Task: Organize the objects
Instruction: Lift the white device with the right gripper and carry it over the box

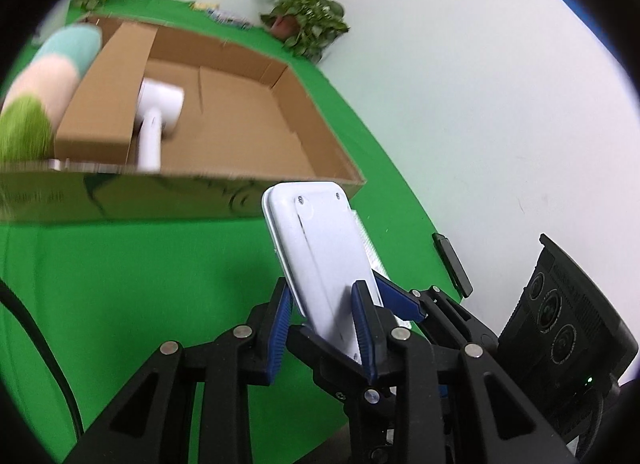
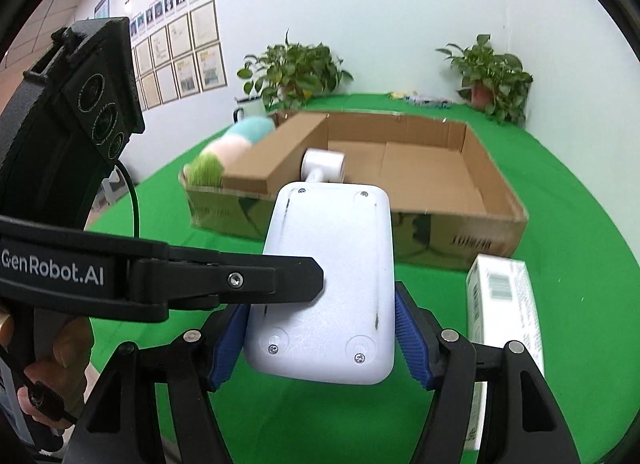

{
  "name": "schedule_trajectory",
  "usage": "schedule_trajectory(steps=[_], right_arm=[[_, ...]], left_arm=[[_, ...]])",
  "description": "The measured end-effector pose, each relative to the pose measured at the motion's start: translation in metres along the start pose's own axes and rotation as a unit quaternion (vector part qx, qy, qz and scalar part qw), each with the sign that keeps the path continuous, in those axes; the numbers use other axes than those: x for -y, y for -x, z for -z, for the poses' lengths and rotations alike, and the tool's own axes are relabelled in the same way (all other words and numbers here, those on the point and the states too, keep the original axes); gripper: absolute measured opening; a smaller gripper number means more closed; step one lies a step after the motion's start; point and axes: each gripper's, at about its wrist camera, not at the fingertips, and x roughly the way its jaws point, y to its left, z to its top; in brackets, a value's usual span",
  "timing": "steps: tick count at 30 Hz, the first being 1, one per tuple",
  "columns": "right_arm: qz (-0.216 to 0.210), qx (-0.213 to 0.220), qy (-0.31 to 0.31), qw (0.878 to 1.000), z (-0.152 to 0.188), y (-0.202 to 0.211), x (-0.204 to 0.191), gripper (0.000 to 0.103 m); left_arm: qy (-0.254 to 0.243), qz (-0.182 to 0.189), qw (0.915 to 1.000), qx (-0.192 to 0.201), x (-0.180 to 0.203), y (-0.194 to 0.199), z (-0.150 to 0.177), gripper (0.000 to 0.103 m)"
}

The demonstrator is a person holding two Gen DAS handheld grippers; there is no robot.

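A flat white plastic device [image 2: 332, 240], back side up with screws showing, hangs above the green table, held by both grippers. My right gripper [image 2: 320, 320] is shut on it across its width, with a blue pad on each long side. My left gripper [image 2: 314, 278] reaches in from the left and is shut on the device's left edge. In the left wrist view the device [image 1: 320, 240] stands edge-on between my left gripper [image 1: 322, 298] fingers, and the right gripper [image 1: 404, 304] clamps it from the right. Ahead lies an open cardboard box [image 2: 496, 199].
The box [image 1: 328, 143] holds a white handled tool [image 2: 324, 163], a smaller brown carton [image 2: 272, 159] and a pastel fluffy roll [image 2: 236, 143]. A white barcoded carton [image 2: 504, 316] lies at the right. Potted plants [image 2: 296, 71] and a mug [image 2: 250, 109] stand at the back wall.
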Motion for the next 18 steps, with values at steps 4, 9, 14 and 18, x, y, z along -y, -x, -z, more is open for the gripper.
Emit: schedule_trajectory(steps=[4, 9, 14, 18], right_arm=[[0.004, 0.023, -0.004, 1.0, -0.018, 0.008, 0.005, 0.065], [0.007, 0.043, -0.013, 0.999, -0.036, 0.016, 0.011, 0.065], [0.011, 0.058, -0.013, 0.998, -0.062, 0.017, 0.017, 0.065], [0.007, 0.06, -0.018, 0.998, -0.09, 0.009, 0.024, 0.065]], left_arm=[[-0.02, -0.002, 0.9997, 0.014, 0.014, -0.002, -0.014, 0.029], [-0.042, -0.012, 0.9986, 0.029, 0.029, 0.004, -0.031, 0.029], [-0.057, -0.012, 0.9975, 0.04, 0.034, 0.009, -0.055, 0.029], [-0.068, -0.017, 0.9965, 0.046, 0.035, 0.01, -0.083, 0.029]])
